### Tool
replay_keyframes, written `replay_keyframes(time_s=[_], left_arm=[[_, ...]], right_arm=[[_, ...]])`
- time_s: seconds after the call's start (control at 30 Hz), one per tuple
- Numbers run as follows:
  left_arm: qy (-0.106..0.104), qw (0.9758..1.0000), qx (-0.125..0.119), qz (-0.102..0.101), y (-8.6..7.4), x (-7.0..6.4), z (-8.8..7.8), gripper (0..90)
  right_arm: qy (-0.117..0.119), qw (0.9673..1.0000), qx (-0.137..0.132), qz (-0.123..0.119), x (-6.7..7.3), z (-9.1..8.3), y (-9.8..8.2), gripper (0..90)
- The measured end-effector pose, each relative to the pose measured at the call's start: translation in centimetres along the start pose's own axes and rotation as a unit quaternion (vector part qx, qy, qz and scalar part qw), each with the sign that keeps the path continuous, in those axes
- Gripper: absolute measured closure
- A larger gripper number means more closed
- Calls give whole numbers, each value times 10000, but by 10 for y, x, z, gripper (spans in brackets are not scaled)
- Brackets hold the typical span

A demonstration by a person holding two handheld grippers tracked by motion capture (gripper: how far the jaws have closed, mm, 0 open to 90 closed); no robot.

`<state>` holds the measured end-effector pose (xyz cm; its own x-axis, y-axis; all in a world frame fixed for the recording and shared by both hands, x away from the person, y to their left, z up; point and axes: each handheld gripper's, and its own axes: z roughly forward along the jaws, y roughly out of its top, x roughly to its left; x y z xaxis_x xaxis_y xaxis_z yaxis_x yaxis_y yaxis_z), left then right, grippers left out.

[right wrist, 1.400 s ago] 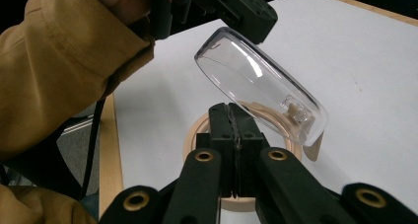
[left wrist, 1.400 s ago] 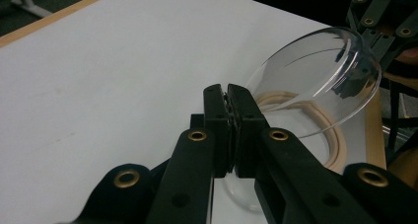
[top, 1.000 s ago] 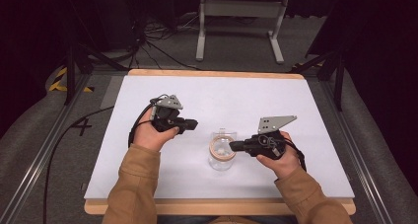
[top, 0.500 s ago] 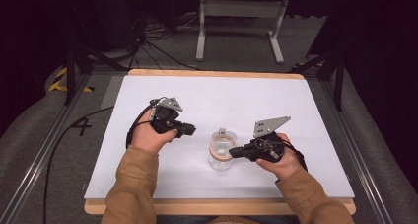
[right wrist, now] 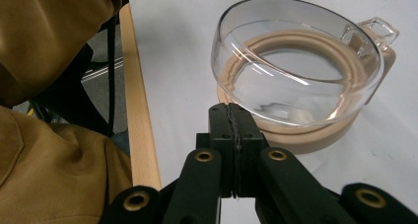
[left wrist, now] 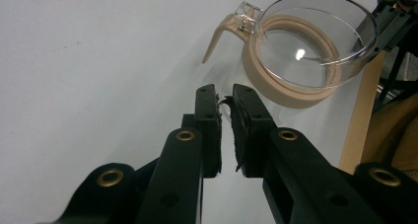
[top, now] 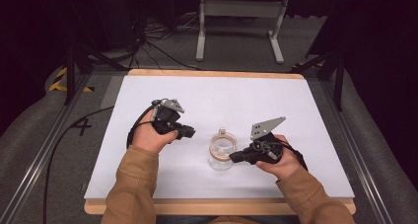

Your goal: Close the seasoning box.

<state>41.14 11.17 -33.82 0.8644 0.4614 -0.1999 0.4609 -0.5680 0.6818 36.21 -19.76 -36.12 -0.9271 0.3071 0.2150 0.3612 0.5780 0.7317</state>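
Observation:
A clear jar (top: 223, 147) with a beige seal ring and a hinged clear lid stands at the middle of the white table (top: 276, 100). My left gripper (top: 191, 132) is held to its left, a short way off. In the left gripper view the jaws (left wrist: 224, 93) stand a narrow gap apart with nothing between them, pointing towards the jar (left wrist: 310, 36). My right gripper (top: 231, 158) is at the jar's near right side. In the right gripper view it is shut (right wrist: 230, 108) on nothing, its tips just short of the jar's beige ring (right wrist: 296, 135).
The table's wooden front edge (right wrist: 135, 110) runs close behind the jar in the right gripper view. A sleeve (right wrist: 54, 150) lies beside that edge. A metal stand (top: 239, 17) and cables lie on the floor beyond the table.
My right gripper has dropped a little and drawn closer to the jar's near side. The left gripper has shifted slightly right and nearer. The jar has stayed in place.

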Motion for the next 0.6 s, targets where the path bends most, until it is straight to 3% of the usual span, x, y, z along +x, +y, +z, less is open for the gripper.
replay_keyframes(time_s=[0.4, 0.6], left_arm=[[12, 10000, 76, -16, 0, 1, 1, 798], [50, 10000, 65, -18, -1, 1, 2, 781]], right_arm=[[141, 9997, 197, 38, -2, 0, -3, 900], [134, 9999, 90, -15, 0, -3, -1, 899]])
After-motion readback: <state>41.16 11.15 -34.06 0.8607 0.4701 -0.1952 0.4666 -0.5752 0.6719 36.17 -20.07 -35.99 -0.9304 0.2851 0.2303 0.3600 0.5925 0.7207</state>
